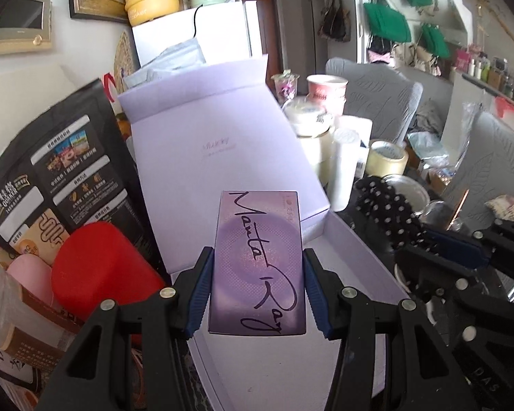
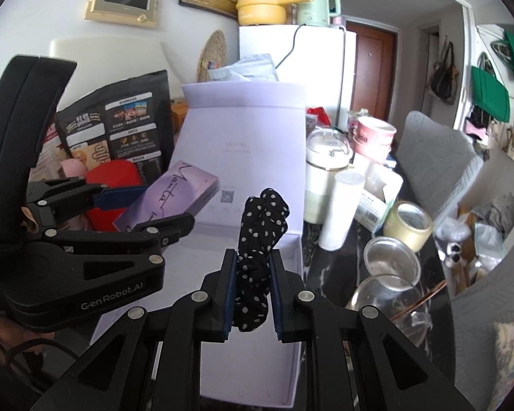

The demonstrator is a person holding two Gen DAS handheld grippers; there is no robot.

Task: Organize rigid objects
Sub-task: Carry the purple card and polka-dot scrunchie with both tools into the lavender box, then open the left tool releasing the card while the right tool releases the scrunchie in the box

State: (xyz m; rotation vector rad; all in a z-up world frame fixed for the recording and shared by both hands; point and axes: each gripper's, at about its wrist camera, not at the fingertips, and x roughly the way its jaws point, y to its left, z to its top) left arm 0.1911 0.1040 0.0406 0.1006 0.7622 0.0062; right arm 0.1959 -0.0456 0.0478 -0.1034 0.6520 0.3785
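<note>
Purple box [image 1: 258, 263] clamped in left gripper [image 1: 257, 294] above open lilac gift box [image 1: 356, 250]; right gripper [image 2: 253, 298] grips dotted scrunchie [image 2: 260, 239]. Cluttered dark table [image 2: 325, 267], fridge [image 2: 311, 61] far.

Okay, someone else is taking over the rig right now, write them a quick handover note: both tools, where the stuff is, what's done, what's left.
Left tool: shut on the purple Manta Ray box, held above the open lilac gift box.
Right tool: shut on the black polka-dot scrunchie, also over the gift box.
Done: both items are picked up and brought over the box; its lid stands open.
Left: neither item is inside yet. Probably lower each into the tray and release, purple box first.
Tape roll and glass jars sit close on the right.
</note>
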